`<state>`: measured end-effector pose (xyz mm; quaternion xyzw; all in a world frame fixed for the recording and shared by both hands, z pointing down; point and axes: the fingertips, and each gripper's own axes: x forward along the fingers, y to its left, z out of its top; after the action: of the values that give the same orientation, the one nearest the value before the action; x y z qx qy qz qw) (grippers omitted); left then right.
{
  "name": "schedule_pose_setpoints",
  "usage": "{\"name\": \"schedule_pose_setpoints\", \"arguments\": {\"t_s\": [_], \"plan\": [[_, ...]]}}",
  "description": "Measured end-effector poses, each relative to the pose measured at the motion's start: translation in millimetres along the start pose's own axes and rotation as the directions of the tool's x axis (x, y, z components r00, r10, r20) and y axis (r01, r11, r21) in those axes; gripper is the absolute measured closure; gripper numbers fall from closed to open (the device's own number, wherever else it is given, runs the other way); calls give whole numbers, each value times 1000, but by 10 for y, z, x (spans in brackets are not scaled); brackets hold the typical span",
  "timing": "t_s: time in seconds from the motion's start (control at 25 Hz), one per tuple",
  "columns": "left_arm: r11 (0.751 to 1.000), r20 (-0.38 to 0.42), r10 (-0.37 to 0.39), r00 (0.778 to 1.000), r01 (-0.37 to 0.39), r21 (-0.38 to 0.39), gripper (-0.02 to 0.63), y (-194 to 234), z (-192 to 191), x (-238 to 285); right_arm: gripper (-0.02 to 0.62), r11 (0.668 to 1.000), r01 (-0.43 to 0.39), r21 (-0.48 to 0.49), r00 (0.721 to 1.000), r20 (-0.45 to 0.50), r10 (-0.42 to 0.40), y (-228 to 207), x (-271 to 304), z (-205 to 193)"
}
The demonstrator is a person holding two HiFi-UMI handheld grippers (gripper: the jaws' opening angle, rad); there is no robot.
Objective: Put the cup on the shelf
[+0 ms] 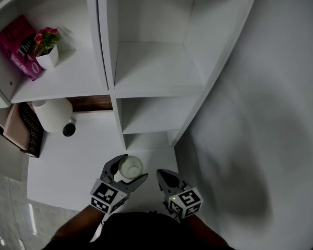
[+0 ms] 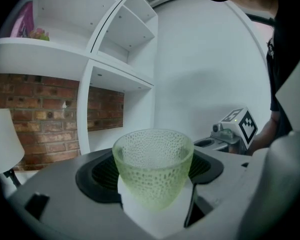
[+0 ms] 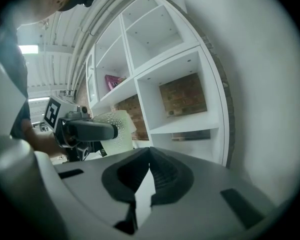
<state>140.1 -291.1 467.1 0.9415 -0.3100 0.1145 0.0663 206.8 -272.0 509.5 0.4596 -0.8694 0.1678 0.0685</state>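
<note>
Sitting upright, 1 green cup (image 2: pixel 152 166) clamped between left gripper (image 1: pixel 128 172) jaws, low before shelf (image 1: pixel 156 90), over table (image 1: pixel 78 160). Right gripper (image 3: pixel 149 156) just beside, jaws together, empty. Shelf holds 1 flowerpot (image 1: pixel 47 56), 1 pink book (image 1: pixel 16 46). 1 lamp (image 1: pixel 52 114) on table.

The left gripper (image 1: pixel 133 166) and right gripper (image 1: pixel 161 175) are grey, with black ribbed pads (image 2: pixel 102 174) and a black-and-white marker cube (image 1: pixel 105 196) at the rear. The right one's cube has a green light (image 1: pixel 173 198). The clothing (image 1: pixel 141 230) is black.
</note>
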Motion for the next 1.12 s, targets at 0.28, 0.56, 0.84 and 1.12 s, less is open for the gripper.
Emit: {"name": "schedule_pose_setpoints", "arguments": {"t_s": [0.28, 0.56, 0.84, 1.12], "plan": [[999, 24, 53, 998, -53, 11, 218, 156, 288, 291, 591, 997, -72, 1, 997, -2, 72, -47, 100, 72], [996, 46, 77, 996, -79, 36, 218, 381, 536, 642, 591, 996, -93, 1, 996, -3, 93, -64, 136, 59], [996, 37, 85, 996, -86, 23, 218, 611, 625, 993, 591, 998, -63, -4, 998, 19, 64, -143, 70, 131], [996, 26, 88, 996, -89, 13, 218, 742, 666, 1350, 591, 1000, -21, 20, 1000, 2, 20, -253, -47, 26]]}}
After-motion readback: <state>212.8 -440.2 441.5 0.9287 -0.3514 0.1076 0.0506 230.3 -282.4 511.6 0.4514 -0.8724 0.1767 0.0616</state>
